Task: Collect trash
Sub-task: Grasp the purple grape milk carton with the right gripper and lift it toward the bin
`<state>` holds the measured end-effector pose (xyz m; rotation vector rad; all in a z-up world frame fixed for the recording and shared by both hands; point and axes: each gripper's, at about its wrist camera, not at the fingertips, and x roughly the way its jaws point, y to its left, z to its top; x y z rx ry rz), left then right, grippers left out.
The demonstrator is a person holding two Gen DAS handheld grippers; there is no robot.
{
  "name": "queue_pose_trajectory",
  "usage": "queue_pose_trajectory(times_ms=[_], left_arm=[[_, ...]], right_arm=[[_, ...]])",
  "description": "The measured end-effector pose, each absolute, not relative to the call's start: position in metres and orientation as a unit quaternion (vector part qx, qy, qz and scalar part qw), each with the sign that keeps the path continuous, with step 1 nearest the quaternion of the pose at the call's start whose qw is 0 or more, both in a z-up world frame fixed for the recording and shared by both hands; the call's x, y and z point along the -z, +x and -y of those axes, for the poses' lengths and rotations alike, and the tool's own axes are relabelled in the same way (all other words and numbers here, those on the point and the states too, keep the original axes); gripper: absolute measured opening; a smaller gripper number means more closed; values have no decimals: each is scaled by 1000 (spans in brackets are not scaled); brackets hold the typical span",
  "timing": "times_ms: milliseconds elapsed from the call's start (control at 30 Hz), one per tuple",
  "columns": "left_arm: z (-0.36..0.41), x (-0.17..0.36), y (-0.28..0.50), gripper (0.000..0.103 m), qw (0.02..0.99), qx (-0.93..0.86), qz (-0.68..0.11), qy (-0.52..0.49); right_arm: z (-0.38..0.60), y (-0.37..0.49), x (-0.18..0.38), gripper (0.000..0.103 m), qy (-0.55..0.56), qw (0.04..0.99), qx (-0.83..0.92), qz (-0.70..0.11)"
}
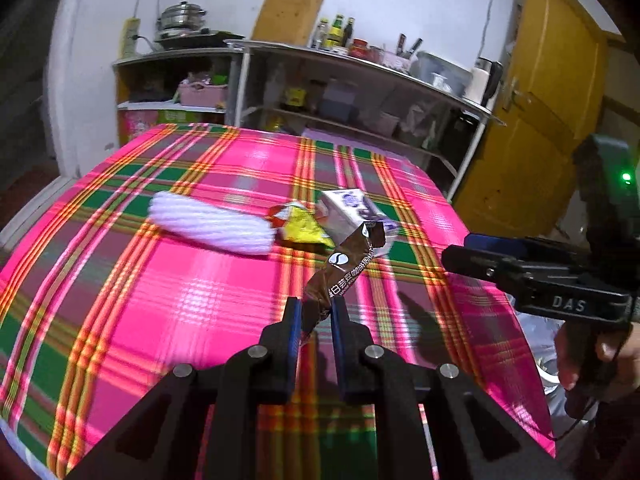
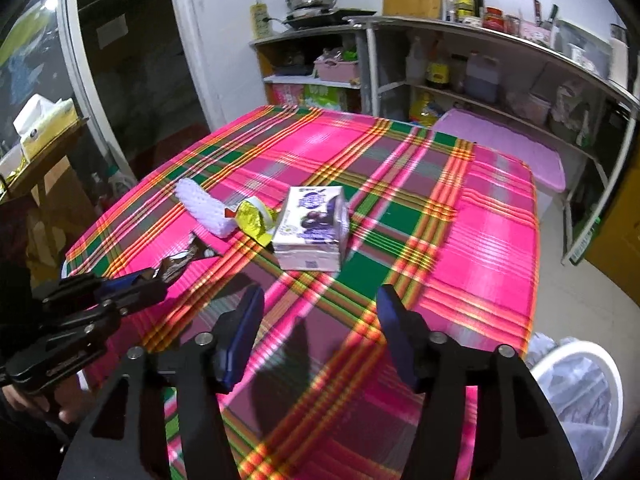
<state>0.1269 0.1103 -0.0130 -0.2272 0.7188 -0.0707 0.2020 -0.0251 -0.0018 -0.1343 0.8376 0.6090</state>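
Observation:
My left gripper (image 1: 316, 310) is shut on a brown snack wrapper (image 1: 346, 268) and holds it above the plaid tablecloth (image 1: 180, 300); the wrapper also shows in the right wrist view (image 2: 182, 262). My right gripper (image 2: 318, 300) is open and empty above the table, short of a white and purple milk carton (image 2: 312, 226). The carton lies flat at the table's middle (image 1: 352, 210). A yellow crumpled wrapper (image 2: 256, 220) lies left of it, next to a white foam net sleeve (image 2: 204, 208). The right gripper shows at the right in the left wrist view (image 1: 472, 254).
A white bin with a clear liner (image 2: 576, 396) stands on the floor right of the table. Metal shelves (image 2: 500, 64) with bottles and pots line the back wall. A purple stool (image 2: 512, 148) is behind the table. A yellow door (image 1: 536, 112) is at right.

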Motion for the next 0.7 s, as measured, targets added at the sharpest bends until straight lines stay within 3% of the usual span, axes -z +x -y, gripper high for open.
queue_pose_trajectory(times_ms=[700], left_arm=[[-149,28,115,15,925,9,-349,-148]], right_arm=[[-27,252,27,62,-87,859,-269,-428]])
